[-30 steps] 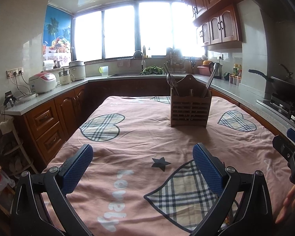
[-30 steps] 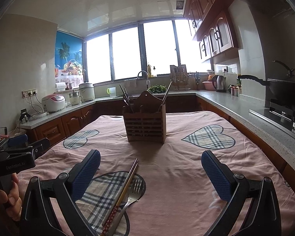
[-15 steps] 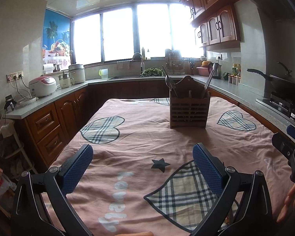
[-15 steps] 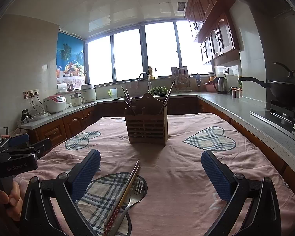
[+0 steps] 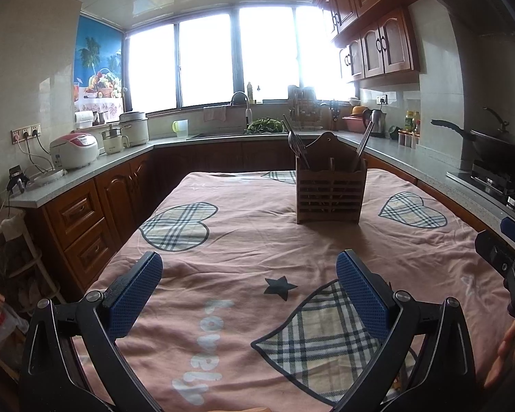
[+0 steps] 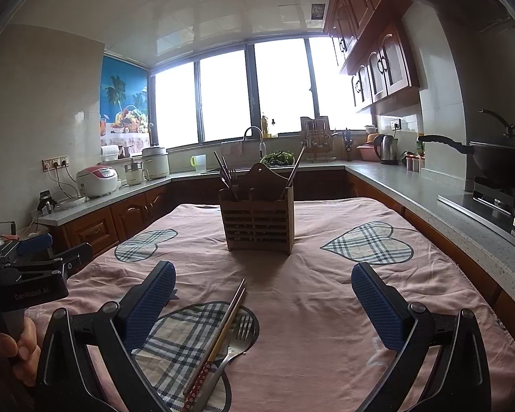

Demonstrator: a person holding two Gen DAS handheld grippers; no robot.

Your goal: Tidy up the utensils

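Left wrist view shows the left gripper (image 5: 249,297) with its blue pads (image 5: 134,295) spread wide and nothing between them, hovering over bare pink cloth (image 5: 243,233). That fits an idle hand: no utensil lies in front of it, so it seems parked clear of the work. Farther in, the wooden holder (image 5: 330,192) stands upright near the middle of the table, already carrying a few utensils: spoons or forks leaning left, chopsticks leaning right. At the far right edge a black and blue part of the other gripper and a fingertip are cut off by the frame.

In the right wrist view, the right gripper (image 6: 262,304) is just as wide open and empty. Loose chopsticks (image 6: 219,338) and a fork (image 6: 231,348) lie side by side on a plaid heart, between the pads but nearer the left one, pointing towards the holder. The gripper probably hangs here to line up a pick, most likely of the chopsticks.

The holder's slats hide its compartments, so I cannot tell how they divide. The handle ends of the fork and chopsticks run out of frame below. Whether the chopsticks rest on the fork is unclear.
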